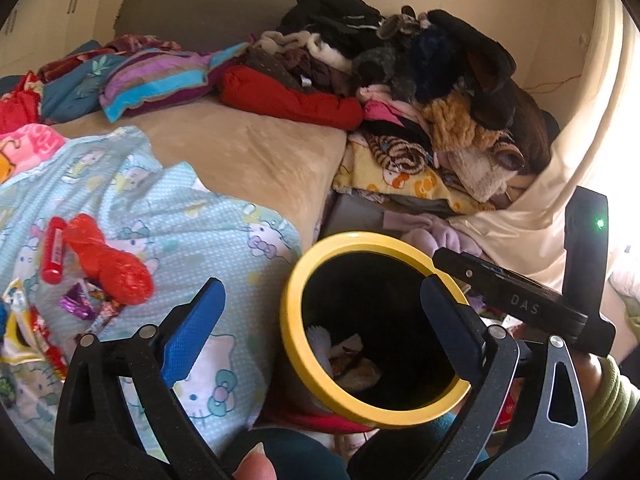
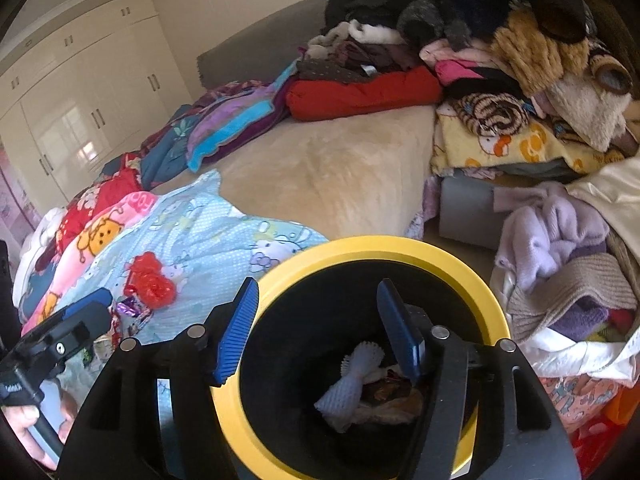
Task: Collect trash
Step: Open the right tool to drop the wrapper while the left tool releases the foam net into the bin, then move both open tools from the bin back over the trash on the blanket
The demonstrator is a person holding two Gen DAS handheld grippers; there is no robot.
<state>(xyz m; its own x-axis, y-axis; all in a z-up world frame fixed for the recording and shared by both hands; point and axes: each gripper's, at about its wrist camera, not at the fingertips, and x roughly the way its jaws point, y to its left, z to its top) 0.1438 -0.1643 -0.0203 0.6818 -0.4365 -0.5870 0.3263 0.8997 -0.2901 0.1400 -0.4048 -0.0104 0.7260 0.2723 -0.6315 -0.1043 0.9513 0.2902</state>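
Observation:
A black trash bin with a yellow rim (image 1: 294, 292) (image 2: 400, 246) stands beside the bed, with white foam netting (image 2: 352, 380) and wrappers inside. My left gripper (image 1: 320, 328) is open and empty, its fingers either side of the bin's near rim. My right gripper (image 2: 320, 328) is open and empty above the bin's mouth. On the light blue Hello Kitty blanket (image 1: 168, 200) lie a crumpled red plastic bag (image 1: 110, 260) (image 2: 152, 280), a red tube (image 1: 53, 250) and shiny candy wrappers (image 1: 80, 304) (image 2: 132, 306).
The beige bed (image 1: 248, 156) holds a heap of clothes and plush toys (image 1: 420, 72) at the far side and colourful blankets (image 1: 152, 76) at the left. Lilac and knitted clothes (image 2: 560, 248) lie right of the bin. White wardrobes (image 2: 80, 92) line the far wall.

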